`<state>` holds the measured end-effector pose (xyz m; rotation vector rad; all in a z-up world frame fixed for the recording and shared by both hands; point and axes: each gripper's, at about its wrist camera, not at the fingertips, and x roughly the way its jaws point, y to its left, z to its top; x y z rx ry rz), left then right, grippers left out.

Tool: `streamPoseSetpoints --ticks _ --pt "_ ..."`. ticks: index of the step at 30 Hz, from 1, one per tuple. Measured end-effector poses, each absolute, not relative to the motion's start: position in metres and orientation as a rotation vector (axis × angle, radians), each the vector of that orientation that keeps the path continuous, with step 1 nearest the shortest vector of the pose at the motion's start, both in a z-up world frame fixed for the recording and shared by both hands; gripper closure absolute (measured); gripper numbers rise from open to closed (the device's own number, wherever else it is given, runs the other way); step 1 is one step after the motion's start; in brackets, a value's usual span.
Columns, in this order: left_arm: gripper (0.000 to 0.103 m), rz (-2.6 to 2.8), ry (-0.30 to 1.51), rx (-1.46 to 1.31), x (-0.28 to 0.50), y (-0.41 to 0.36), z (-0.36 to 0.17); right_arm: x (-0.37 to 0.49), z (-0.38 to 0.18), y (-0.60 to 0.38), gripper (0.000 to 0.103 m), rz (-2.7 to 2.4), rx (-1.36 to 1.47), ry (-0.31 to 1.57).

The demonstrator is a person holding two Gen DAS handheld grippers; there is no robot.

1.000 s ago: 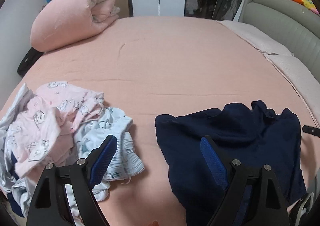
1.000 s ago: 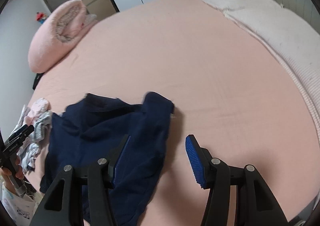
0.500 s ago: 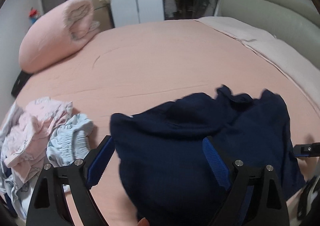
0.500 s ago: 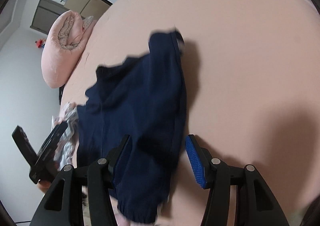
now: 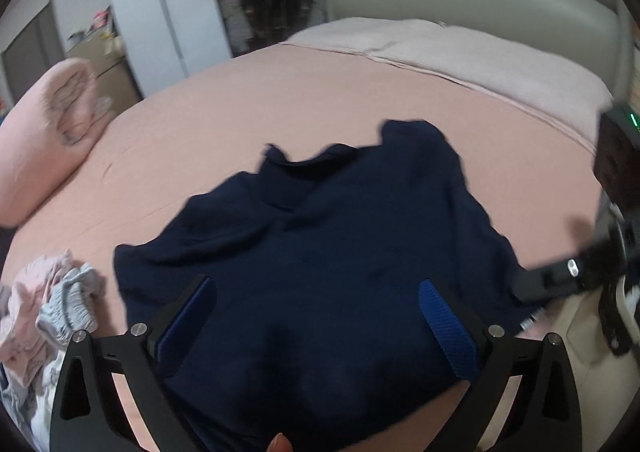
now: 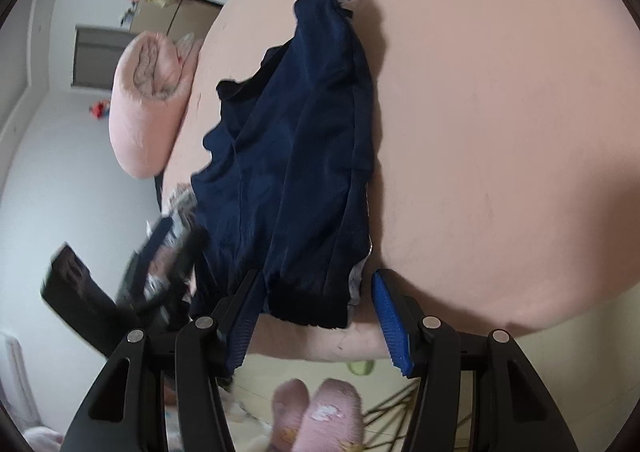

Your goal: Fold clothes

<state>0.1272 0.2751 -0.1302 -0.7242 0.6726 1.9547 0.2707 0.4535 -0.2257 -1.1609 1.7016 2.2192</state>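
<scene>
At the far left of the left wrist view a heap of unfolded laundry (image 5: 44, 316) lies near the edge of the bed (image 5: 280, 100), pale pink and pale blue pieces tangled together, with a rolled pink quilt (image 5: 44, 132) farther back. Just beside the heap, in the middle, the navy garment (image 5: 320, 236) lies spread but rumpled on the pink sheet, close to the near edge. The left gripper (image 5: 316, 316) hangs over its near part with its fingers wide apart and nothing between them. At the right edge of that view the right gripper (image 5: 560, 280) shows blurred at the garment's side. In the right wrist view the garment (image 6: 292, 156) runs away from the camera in long creases, its dark hem at the bed's edge, and the right gripper (image 6: 316, 308) has its fingers apart on either side of that hem, not closed on it. The step in hand looks like laying the garment out for its first fold, with both tools reaching for the near edge. The next move likely calls for each tool to close on a hem corner, then draw the cloth taut and flat so the creases come out before any fold is made.
</scene>
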Motion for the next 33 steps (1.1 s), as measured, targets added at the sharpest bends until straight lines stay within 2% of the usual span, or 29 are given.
streamPoseSetpoints --ticks 1,4,8,12,21,30,32,33 --pt "0.000 1.941 0.682 -0.716 0.134 0.277 -0.132 0.271 -0.226 0.453 0.050 2.218 -1.128 1.729" --pt "0.000 1.913 0.680 -0.710 0.145 0.280 -0.135 0.272 -0.225 0.454 0.070 2.202 -1.082 1.780" --pt "0.000 1.881 0.629 -0.704 0.152 0.276 -0.129 0.275 -0.219 0.456 0.082 2.207 -1.034 1.775" --pt "0.000 1.823 0.591 -0.687 0.159 0.271 -0.120 0.274 -0.213 0.460 0.084 2.201 -0.989 1.801" --pt "0.000 1.775 0.671 -0.627 0.191 0.278 -0.128 0.260 -0.181 0.457 0.084 2.290 -0.966 1.749" --pt "0.001 1.819 0.662 -0.663 0.188 0.300 -0.128 0.251 -0.163 0.447 0.084 2.365 -1.017 1.658" --pt "0.002 1.813 0.661 -0.674 0.185 0.301 -0.130 0.249 -0.162 0.447 0.084 2.370 -1.033 1.635" --pt "0.007 1.818 0.668 -0.670 0.186 0.301 -0.130 0.248 -0.161 0.446 0.084 2.372 -1.041 1.620"
